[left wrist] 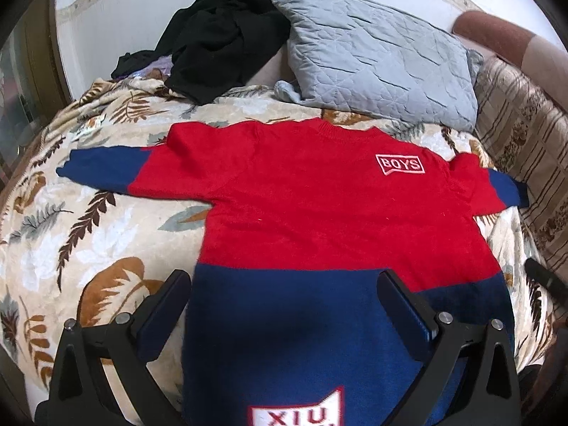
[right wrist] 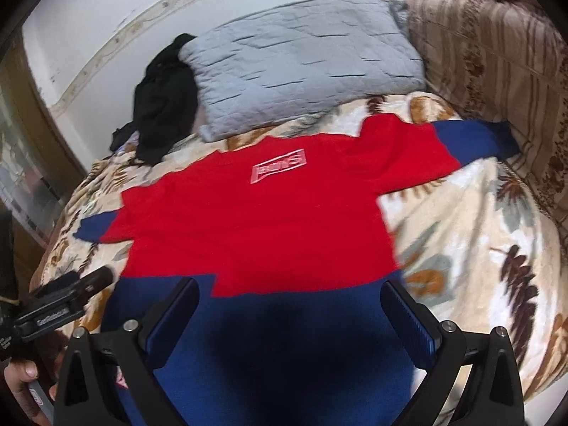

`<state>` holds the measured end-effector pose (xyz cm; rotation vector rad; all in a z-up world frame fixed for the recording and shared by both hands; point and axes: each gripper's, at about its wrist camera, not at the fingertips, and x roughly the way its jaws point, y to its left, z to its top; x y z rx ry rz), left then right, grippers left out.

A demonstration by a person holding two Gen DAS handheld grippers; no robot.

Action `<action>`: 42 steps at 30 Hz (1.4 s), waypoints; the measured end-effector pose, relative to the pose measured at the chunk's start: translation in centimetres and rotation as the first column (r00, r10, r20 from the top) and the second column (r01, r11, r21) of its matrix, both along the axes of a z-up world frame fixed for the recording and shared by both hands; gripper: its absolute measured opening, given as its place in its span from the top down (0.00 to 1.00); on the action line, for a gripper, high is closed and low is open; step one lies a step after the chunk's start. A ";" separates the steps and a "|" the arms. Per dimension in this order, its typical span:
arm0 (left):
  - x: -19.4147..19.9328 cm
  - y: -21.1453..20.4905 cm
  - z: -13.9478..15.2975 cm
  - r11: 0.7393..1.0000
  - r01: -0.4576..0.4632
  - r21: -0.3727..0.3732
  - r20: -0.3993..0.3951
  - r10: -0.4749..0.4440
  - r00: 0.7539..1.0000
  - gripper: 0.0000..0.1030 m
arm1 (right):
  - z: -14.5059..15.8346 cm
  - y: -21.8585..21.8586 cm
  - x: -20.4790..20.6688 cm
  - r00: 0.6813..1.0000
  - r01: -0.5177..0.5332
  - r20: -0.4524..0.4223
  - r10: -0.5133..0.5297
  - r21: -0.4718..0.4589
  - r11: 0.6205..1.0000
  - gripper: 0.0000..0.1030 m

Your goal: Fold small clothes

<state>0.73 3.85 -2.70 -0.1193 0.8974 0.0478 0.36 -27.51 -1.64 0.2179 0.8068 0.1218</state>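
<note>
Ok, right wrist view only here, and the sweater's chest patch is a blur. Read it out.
Observer: The left wrist view shows the chest patch on the sweater clearly: BOYS.
Operator: Now the patch near the hem. I only get a corner.
Observer: The hem patch reads XIU; anything below that is cut off.
Operator: Give me the left claw's state.
Observer: The left claw is open, one finger over the blanket, the other over the navy band.

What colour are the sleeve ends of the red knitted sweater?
Navy blue sleeve ends on the red knitted sweater, clearest in the left wrist view.
</note>
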 end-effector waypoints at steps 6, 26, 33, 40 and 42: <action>1.3 8.0 -2.9 0.985 -0.174 0.002 -0.045 0.174 0.984 0.00 | -2.4 -12.7 4.6 0.980 0.194 -0.126 -0.155 0.410 0.891 0.00; 1.9 19.6 -6.6 0.907 -0.421 0.005 -0.049 0.421 0.906 0.00 | -10.1 -33.6 20.0 0.716 0.678 -0.264 -0.646 0.483 0.554 0.65; 1.3 20.7 -6.4 0.889 -0.450 -0.085 -0.050 0.448 0.893 0.00 | -3.2 -28.6 21.8 0.785 0.611 -0.037 -0.618 0.207 0.764 0.87; 0.7 20.4 -5.8 0.886 -0.443 -0.139 -0.022 0.444 0.896 0.00 | 10.3 -10.7 22.7 0.936 0.216 0.267 -0.230 0.079 0.973 0.87; 0.6 20.4 -5.8 0.886 -0.441 -0.145 -0.026 0.442 0.897 0.00 | 11.2 -4.2 22.2 0.954 0.082 0.283 -0.098 0.069 0.994 0.87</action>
